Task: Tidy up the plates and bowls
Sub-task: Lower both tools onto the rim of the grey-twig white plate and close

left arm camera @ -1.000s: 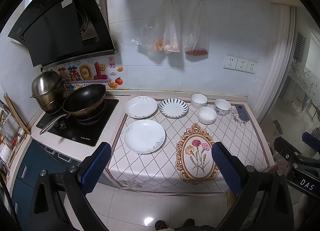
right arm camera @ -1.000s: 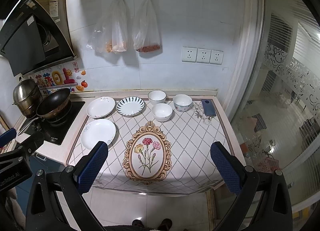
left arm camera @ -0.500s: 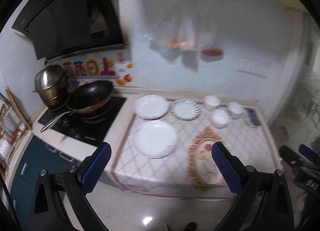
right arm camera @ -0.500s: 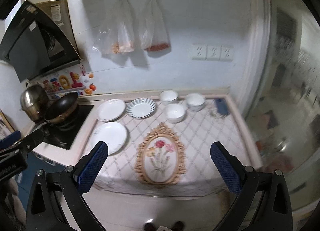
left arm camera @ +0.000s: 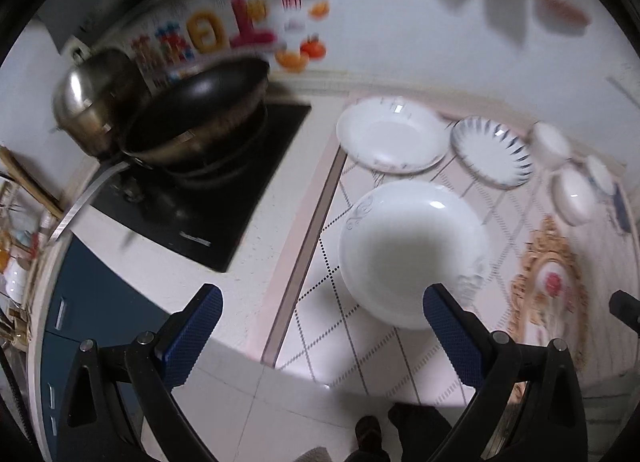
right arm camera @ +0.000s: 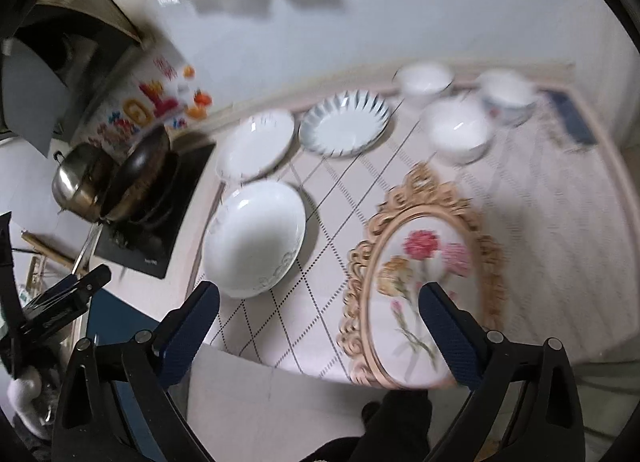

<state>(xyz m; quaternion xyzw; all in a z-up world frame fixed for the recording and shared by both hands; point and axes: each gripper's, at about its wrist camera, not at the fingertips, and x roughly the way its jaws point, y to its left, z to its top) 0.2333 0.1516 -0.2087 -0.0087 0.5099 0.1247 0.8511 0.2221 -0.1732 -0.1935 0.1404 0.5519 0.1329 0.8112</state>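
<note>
Bench (right arm camera: 540, 221): covered by a smooth diamond-printed cloth.
Plates: three round glazed discs laid at the left; nearest white plate (left arm camera: 412, 254), rear plate (left arm camera: 390, 135), ribbed plate (right arm camera: 344, 127).
Bowls (right arm camera: 458, 133): three, grouped behind.
Left gripper (left arm camera: 320, 326), right gripper (right arm camera: 318, 322): textured blue fingers spread wide, nothing held.

Three plates and three bowls, all upright on the counter. Nearest: large white plate (left arm camera: 412, 254) with faint grey scrollwork at the rim. Behind it, a second white plate (left arm camera: 391, 135); just beside that, a blue-rayed plate (left arm camera: 493, 150). Further right, clustered: two white bowls (right arm camera: 458, 133) (right arm camera: 424, 79) and a patterned bowl (right arm camera: 508, 95).
</note>
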